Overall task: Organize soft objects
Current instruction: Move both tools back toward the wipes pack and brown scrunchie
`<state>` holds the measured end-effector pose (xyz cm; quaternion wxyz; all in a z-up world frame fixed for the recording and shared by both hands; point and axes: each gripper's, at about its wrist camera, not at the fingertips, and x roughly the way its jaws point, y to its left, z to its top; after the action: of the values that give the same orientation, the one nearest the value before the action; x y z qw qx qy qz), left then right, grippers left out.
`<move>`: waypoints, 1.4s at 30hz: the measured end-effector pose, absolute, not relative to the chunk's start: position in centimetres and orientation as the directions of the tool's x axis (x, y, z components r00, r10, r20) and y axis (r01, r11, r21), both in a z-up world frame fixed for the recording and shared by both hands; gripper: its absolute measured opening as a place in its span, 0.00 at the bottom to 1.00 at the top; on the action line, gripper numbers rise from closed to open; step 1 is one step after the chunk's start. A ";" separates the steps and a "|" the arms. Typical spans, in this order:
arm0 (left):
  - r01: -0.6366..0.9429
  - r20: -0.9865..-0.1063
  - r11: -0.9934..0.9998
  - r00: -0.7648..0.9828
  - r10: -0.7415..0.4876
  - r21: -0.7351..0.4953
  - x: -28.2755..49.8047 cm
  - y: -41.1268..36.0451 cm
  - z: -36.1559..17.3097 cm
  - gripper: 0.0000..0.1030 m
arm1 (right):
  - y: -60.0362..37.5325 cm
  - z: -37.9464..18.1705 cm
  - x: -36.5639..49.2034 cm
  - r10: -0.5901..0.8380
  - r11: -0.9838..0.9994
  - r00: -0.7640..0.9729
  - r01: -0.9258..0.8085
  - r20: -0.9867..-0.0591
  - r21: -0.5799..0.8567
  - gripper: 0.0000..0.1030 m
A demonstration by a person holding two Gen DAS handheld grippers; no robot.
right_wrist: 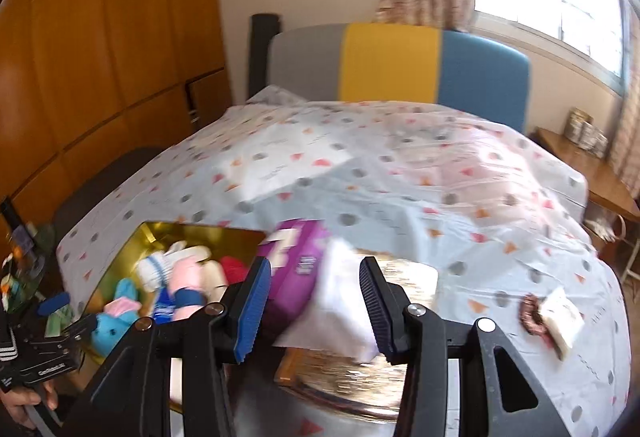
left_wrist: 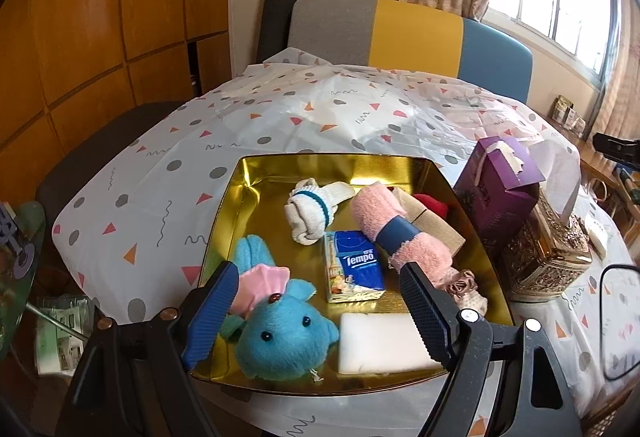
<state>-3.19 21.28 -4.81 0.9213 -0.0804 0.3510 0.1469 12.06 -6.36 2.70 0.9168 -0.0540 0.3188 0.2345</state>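
Observation:
A gold tray (left_wrist: 244,205) on the patterned tablecloth holds a blue plush toy (left_wrist: 280,333), a white sock with teal stripes (left_wrist: 308,213), a rolled pink towel with a blue band (left_wrist: 396,233), a Tempo tissue pack (left_wrist: 352,269), a white sponge block (left_wrist: 380,341), a red item (left_wrist: 434,205) and a pink scrunchie (left_wrist: 466,283). My left gripper (left_wrist: 318,317) hovers open over the tray's near edge, above the plush, holding nothing. My right gripper (right_wrist: 314,309) is open and empty above the white tissue (right_wrist: 340,301) of an ornate tissue box (right_wrist: 404,277). The right wrist view is blurred.
A purple box (left_wrist: 496,193) stands between the tray and the ornate tissue box (left_wrist: 548,249). A brown scrunchie (right_wrist: 530,313) and a white packet (right_wrist: 560,317) lie on the cloth to the right. A grey, yellow and blue chair back (left_wrist: 412,33) rises behind the table. A black cable (left_wrist: 612,317) loops at the right.

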 end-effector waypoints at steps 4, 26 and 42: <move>-0.312 -0.667 0.949 0.715 0.211 -0.034 -3.0 20.7 -4.5 0.81 | -10.4 2.6 13.3 0.330 0.926 0.722 -0.374 -0.608 0.059 0.45; -0.214 -0.655 0.977 0.738 0.165 0.005 -1.7 16.7 -3.0 0.81 | -29.1 -5.9 18.8 -0.031 0.980 0.667 0.167 -0.744 0.109 0.45; 0.132 -0.567 0.991 0.815 -0.118 -0.016 3.0 5.3 3.2 0.81 | -41.4 -10.8 16.9 -0.063 0.738 0.595 0.568 -0.801 0.364 0.45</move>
<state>2.99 5.26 3.18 0.9526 0.0119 0.2969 -0.0654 16.91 -41.37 -10.79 0.8379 0.3090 0.4086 -0.1885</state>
